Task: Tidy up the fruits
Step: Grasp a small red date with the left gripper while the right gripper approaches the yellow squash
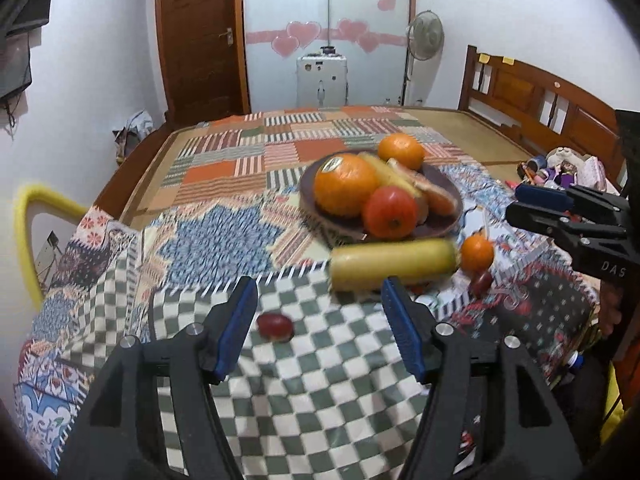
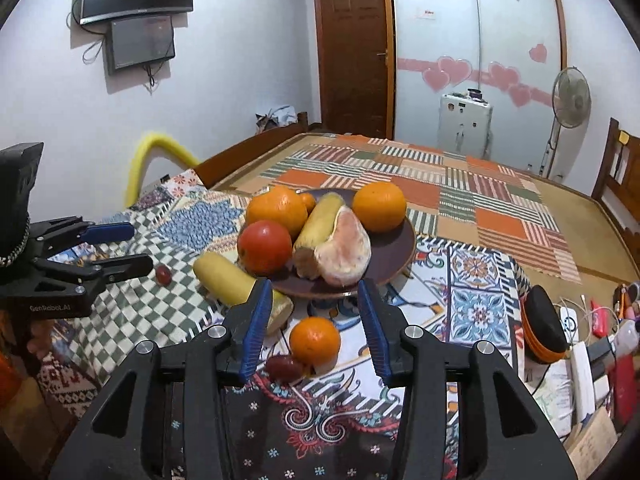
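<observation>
A brown plate (image 1: 438, 226) (image 2: 394, 258) holds two oranges, a red tomato (image 1: 390, 212) (image 2: 265, 247), a banana and a peeled pomelo piece (image 2: 346, 246). A loose yellow banana (image 1: 392, 263) (image 2: 228, 280) lies in front of the plate. A small orange (image 1: 477, 254) (image 2: 315, 340) and a red grape (image 1: 482, 282) (image 2: 285, 368) lie beside it. Another red grape (image 1: 275, 326) (image 2: 163, 274) lies on the checked cloth. My left gripper (image 1: 320, 320) is open above that grape. My right gripper (image 2: 314, 326) is open around the small orange, not touching it.
The fruit lies on patchwork cloths over a bed with a wooden headboard (image 1: 532, 92). Clutter, a black-and-orange round object (image 2: 544, 328) and cables lie at the right edge. A yellow-padded frame (image 1: 24, 232) stands at the left.
</observation>
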Motion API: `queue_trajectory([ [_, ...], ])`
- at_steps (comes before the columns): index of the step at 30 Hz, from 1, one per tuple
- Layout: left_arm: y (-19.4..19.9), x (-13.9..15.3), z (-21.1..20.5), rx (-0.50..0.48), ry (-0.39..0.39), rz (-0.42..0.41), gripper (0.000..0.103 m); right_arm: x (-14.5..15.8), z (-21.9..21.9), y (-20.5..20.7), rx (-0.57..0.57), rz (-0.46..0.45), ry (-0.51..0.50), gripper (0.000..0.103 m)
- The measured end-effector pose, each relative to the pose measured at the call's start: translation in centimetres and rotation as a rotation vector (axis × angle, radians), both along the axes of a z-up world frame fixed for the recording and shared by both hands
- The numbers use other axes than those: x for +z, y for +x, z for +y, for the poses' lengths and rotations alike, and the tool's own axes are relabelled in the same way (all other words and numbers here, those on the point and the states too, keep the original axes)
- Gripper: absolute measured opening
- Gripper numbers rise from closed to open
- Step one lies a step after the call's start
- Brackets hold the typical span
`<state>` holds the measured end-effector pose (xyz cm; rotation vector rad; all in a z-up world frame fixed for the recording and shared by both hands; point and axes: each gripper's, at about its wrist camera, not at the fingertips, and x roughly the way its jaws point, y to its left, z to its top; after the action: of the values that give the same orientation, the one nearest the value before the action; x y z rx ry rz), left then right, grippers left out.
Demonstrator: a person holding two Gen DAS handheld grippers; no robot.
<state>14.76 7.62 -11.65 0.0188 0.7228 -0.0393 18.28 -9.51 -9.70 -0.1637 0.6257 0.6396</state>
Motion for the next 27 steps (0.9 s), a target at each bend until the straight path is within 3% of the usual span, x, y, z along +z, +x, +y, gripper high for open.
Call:
queue_trajectory([
  [5, 0.0, -2.0, 1.5, 0.028, -0.011, 0.034, 0.063, -1.5, 1.5, 0.0, 0.034, 0.027, -0.028, 0.041],
  [17, 1.6, -4.4, 2.7, 0.022, -0.057, 0.084, 0.037, -2.6, 3.7, 1.8, 0.094, 0.091, -0.040, 0.041],
  [27, 2.2, -4.9, 3.3, 0.044, -0.038, 0.085, 0.035, -3.4, 4.3, 2.1, 0.108, 0.124, -0.046, 0.041],
])
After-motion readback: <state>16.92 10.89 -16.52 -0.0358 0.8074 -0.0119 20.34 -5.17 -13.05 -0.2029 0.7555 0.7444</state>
